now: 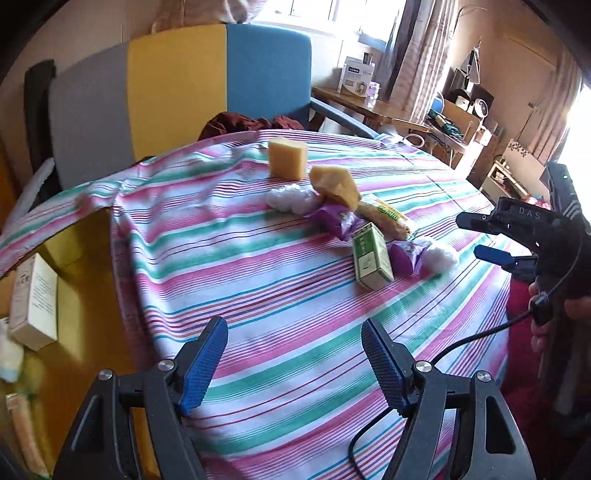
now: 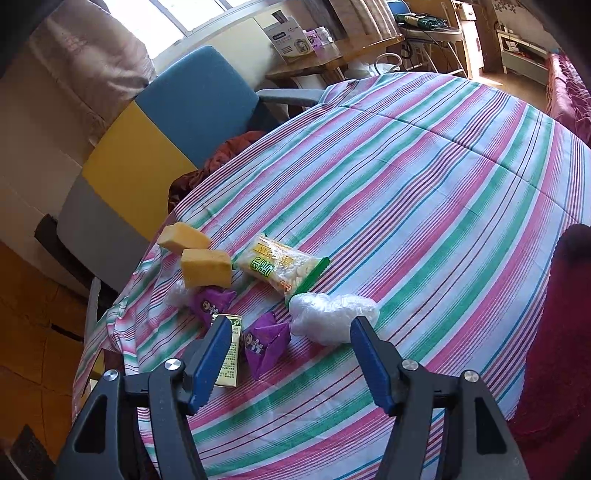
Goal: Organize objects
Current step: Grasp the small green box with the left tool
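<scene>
Right gripper (image 2: 288, 360), jaws wide and empty, hovers over the purple packet (image 2: 264, 343) near the tablecloth (image 2: 443, 192) edge; crowded neighbours risk getting knocked off.

Bright daylight from blown-out windows (image 1: 332, 11), fisheye-bent edges, soft blur

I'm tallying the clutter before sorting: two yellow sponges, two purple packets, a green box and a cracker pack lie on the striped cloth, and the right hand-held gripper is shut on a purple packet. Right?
Not quite. The right wrist view shows the right hand-held gripper open and empty above a purple packet. The rest of the tally stands.
</scene>
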`<state>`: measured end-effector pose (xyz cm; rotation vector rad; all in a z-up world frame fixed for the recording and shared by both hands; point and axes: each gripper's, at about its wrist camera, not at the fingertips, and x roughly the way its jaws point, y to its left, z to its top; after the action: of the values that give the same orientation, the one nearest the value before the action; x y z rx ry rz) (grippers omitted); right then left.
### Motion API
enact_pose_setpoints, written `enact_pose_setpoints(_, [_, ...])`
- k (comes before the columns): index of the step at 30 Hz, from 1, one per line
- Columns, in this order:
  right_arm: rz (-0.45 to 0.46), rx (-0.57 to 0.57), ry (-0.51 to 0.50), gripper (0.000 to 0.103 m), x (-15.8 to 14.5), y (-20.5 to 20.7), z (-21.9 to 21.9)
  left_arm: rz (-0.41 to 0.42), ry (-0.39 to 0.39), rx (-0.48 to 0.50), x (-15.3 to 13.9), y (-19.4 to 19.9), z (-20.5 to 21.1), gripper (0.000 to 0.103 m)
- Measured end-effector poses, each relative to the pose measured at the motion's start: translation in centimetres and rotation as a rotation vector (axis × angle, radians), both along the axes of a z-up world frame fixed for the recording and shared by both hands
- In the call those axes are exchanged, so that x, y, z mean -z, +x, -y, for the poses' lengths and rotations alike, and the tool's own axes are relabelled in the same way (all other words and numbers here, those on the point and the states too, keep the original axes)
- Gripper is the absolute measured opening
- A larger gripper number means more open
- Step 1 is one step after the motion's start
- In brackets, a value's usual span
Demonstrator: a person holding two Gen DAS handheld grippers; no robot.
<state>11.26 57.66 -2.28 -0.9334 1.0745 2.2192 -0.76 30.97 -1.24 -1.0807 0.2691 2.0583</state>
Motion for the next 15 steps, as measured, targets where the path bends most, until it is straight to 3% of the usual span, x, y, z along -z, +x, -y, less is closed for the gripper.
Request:
enact_pose_setpoints(10, [-0.013,-0.007,-0.048,0.068,0.5,-0.1,-0.3,0.172,0.092,0.071,2.0,-2.4,-6.1,0.074])
enact_pose_setpoints(15, [-0.018,-0.018,-0.067,0.068,0.7,-0.3,-0.3,0.215,0.090,0.089,3.6,-3.0,-9.4,0.074])
